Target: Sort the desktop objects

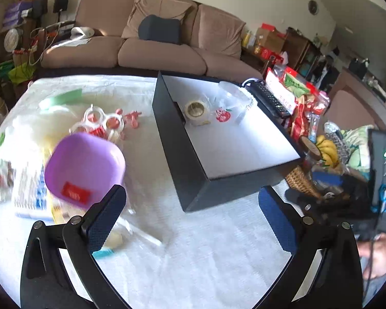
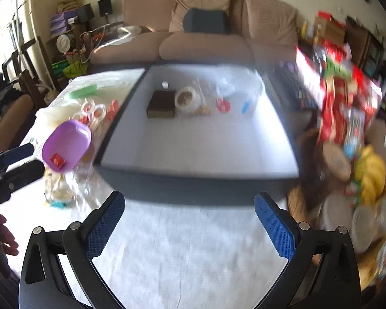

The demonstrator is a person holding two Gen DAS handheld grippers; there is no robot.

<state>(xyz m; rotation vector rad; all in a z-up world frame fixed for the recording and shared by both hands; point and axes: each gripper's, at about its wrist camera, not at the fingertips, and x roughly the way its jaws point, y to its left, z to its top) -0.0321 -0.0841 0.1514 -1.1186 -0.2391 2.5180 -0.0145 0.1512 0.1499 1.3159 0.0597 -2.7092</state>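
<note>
Left gripper (image 1: 191, 216) wide apart, holds nothing; right gripper (image 2: 189, 219) likewise, over bare worktop (image 2: 180, 244). We judge both poised for next pick. Purple bowl (image 1: 86, 166) tilted on clutter, outside box (image 1: 193, 177). Count in box: one tape roll (image 1: 196, 109), one brown block (image 2: 160, 107), one plastic bag (image 1: 231, 103)

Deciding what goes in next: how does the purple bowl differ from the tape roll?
The purple bowl is larger and tilted; the tape roll is small, beige and ring-shaped. The bowl is outside the dark box, left of it; the roll lies inside, beside a brown block.
</note>
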